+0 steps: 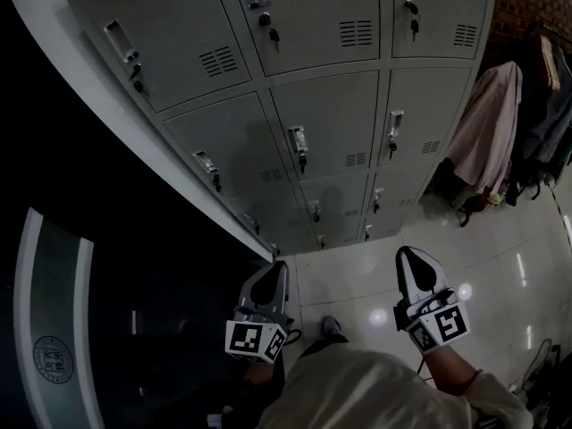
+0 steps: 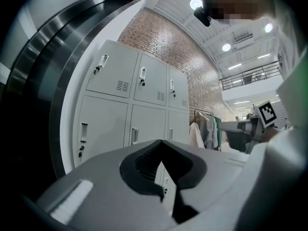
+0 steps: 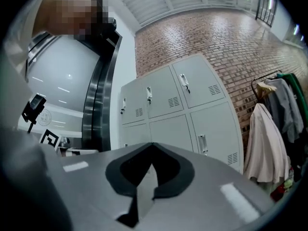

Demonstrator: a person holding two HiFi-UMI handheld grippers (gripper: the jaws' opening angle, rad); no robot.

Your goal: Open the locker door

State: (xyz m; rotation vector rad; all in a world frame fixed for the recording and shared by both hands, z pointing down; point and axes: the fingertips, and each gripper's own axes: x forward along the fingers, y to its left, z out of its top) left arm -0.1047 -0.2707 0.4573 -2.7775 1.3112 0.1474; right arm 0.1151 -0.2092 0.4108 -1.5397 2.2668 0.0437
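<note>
Left gripper (image 1: pixel 273 273) and right gripper (image 1: pixel 413 262) both closed, empty, held side by side over glossy floor (image 1: pixel 500 266), well short of the lockers. Locker doors (image 1: pixel 332 123) ahead are shut, keys in the locks. Coats (image 1: pixel 490 123) hang just right of them; dark curved wall (image 1: pixel 107 239) on the left.

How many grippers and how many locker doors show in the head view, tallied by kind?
Grippers: 2 (left gripper, right gripper)
Locker doors: 12, in three columns of four rows; the top row is cut by the frame edge
Total: 14
</note>
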